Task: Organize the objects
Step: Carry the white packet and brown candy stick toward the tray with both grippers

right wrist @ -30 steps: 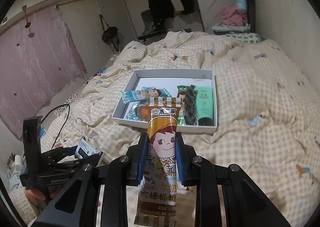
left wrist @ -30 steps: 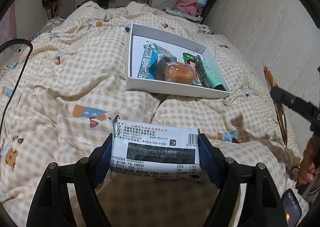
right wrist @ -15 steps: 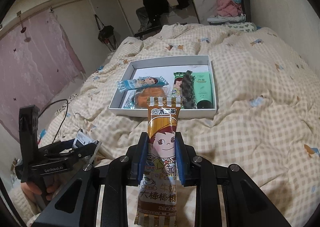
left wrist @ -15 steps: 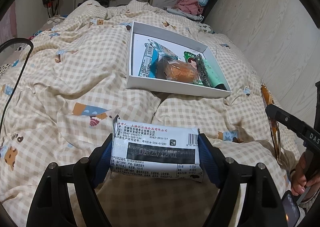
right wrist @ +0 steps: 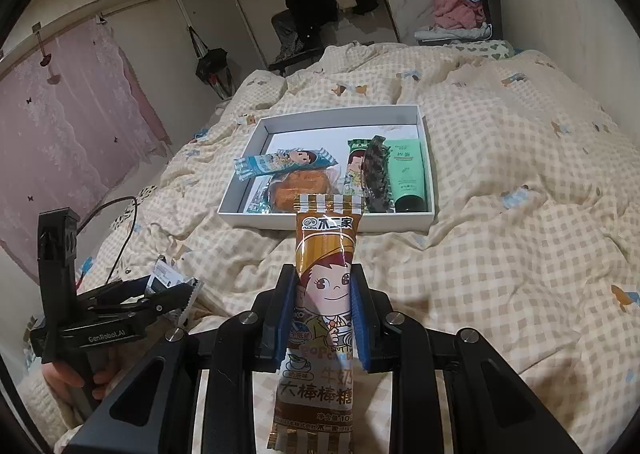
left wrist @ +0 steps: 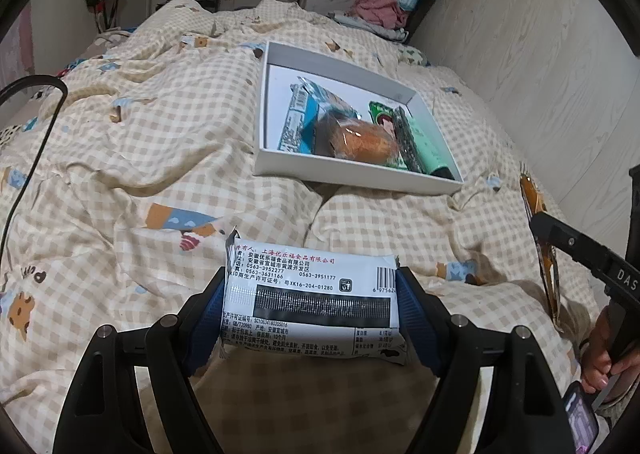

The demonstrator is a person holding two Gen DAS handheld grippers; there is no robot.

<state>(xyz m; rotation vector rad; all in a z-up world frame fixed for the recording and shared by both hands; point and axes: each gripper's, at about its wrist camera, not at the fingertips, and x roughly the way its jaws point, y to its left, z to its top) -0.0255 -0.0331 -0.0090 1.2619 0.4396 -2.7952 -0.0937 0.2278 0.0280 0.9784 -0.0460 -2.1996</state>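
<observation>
Holding one snack apiece, both claws hang over the bed short of the box, which lies on the checked quilt ahead of them. The left claw pinches a white packet across its width, printed back facing up; the pads stand wide only because the packet is broad, and they press on its two ends. The right claw is nearly closed on a brown candy bag, gripped at the middle so its long body points forward toward the box — a hold that should let the bag go in end first.

Inside the box the goods already sit in rough rows: a blue wrapper and a bun to the left, a green tube against the right wall, a dark hair clip just beside it. The far part of the floor looks bare, so that seems the likeliest room for both snacks.

Judging by this, the carry is in hand and the drop is not yet made — the packet, held flat, could be laid flat.
</observation>
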